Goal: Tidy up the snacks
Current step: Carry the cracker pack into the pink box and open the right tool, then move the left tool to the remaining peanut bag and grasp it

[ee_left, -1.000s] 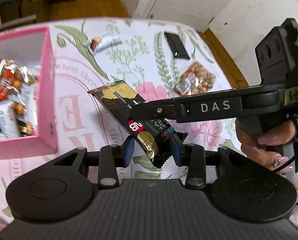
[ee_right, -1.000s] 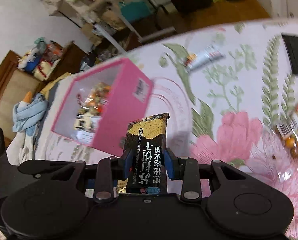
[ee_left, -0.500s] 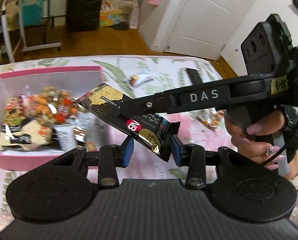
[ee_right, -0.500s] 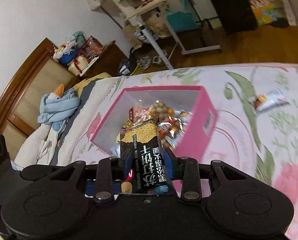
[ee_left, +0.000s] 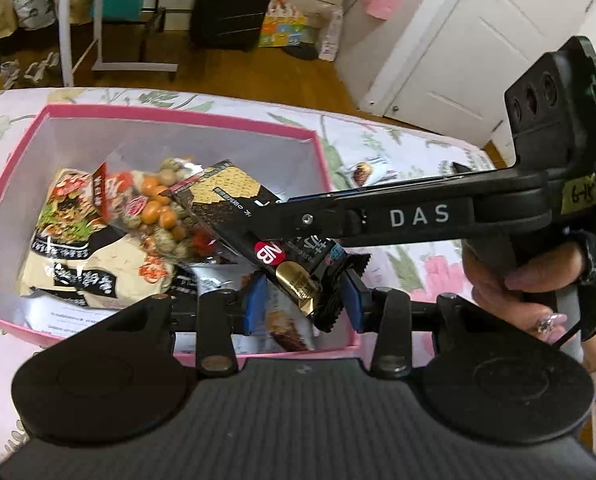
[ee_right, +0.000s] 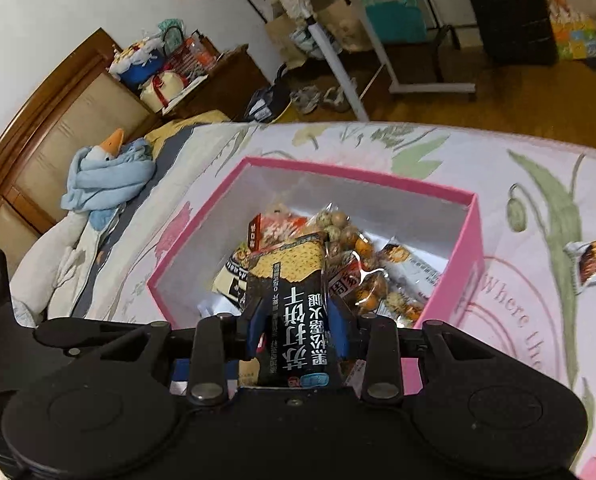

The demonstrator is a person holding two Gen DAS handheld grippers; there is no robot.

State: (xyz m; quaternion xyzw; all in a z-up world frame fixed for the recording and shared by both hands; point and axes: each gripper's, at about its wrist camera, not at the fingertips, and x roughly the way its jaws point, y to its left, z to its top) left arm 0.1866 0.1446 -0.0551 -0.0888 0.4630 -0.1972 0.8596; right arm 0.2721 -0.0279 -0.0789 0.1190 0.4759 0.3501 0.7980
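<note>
A black cracker packet [ee_left: 234, 200] [ee_right: 294, 280] with gold print hangs over the open pink box [ee_left: 178, 120] [ee_right: 470, 256]. My right gripper [ee_right: 298, 328] is shut on its middle; in the left wrist view it reaches in from the right [ee_left: 274, 220], held by a hand. My left gripper [ee_left: 302, 300] is shut on the packet's crimped near end, its blue pads on both sides. Inside the box lie a clear bag of round nuts [ee_left: 158, 208] and a beige packet [ee_left: 78, 264], among several snacks.
The box stands on a floral bedspread [ee_right: 538, 184]. A small white snack bar [ee_right: 590, 260] [ee_left: 364, 170] lies loose to the box's right. A plush goose in a blue scarf [ee_right: 106, 168] lies by the wooden headboard, and a white door [ee_left: 458, 60] stands beyond the bed.
Both grippers carried the black packet leftwards from above the bare bedspread to above the pink box. The box now fills the middle of both views.
</note>
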